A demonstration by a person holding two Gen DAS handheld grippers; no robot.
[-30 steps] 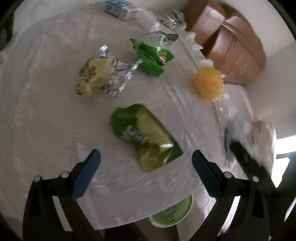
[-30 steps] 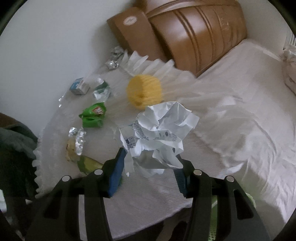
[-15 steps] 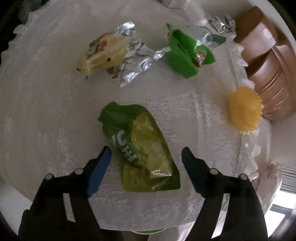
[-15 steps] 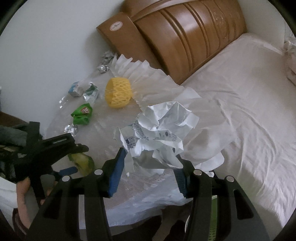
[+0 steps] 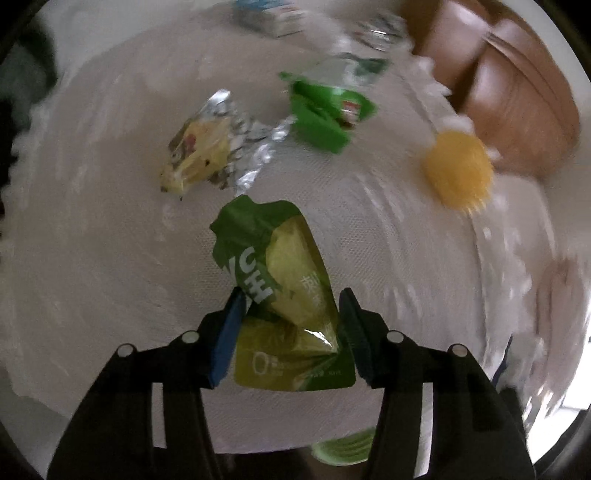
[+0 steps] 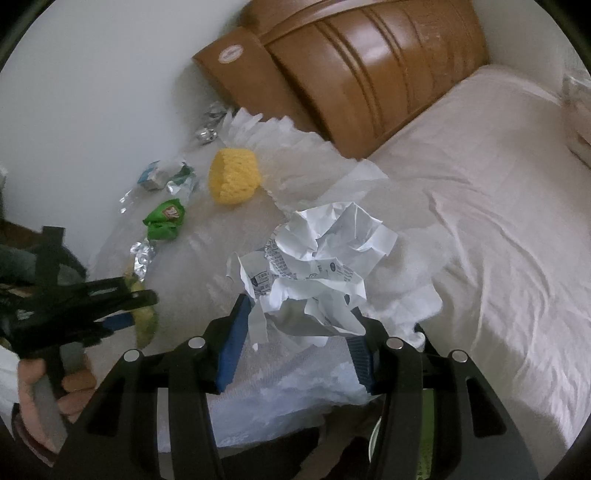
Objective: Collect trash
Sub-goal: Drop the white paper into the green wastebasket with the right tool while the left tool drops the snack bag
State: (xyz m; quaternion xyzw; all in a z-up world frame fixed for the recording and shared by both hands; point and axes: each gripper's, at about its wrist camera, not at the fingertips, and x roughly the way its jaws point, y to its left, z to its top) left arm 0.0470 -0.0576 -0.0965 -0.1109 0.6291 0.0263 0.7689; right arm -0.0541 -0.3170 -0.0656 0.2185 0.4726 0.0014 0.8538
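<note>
My left gripper point(image 5: 291, 314) is shut on a green and yellow snack bag point(image 5: 284, 295) that lies on the round white lace-covered table point(image 5: 92, 258). The bag's lower half sits between the blue pads. My right gripper point(image 6: 299, 325) is shut on a crumpled white paper point(image 6: 317, 266) and holds it above the table's edge. The left gripper point(image 6: 122, 310) also shows in the right wrist view at the left, over the snack bag point(image 6: 147, 325).
On the table lie a yellow foil wrapper point(image 5: 207, 151), a bright green wrapper point(image 5: 325, 118), a yellow foam fruit net point(image 5: 458, 173), a small blue-white carton point(image 5: 269, 14) and foil scraps point(image 6: 207, 129). A green bin point(image 5: 343, 448) sits below the table. A wooden headboard point(image 6: 369, 66) and bed point(image 6: 498, 206) lie to the right.
My left gripper moved down onto the green and yellow snack bag and closed from wide open to shut on it. My right gripper kept hold of the crumpled paper and drew back from the table.
</note>
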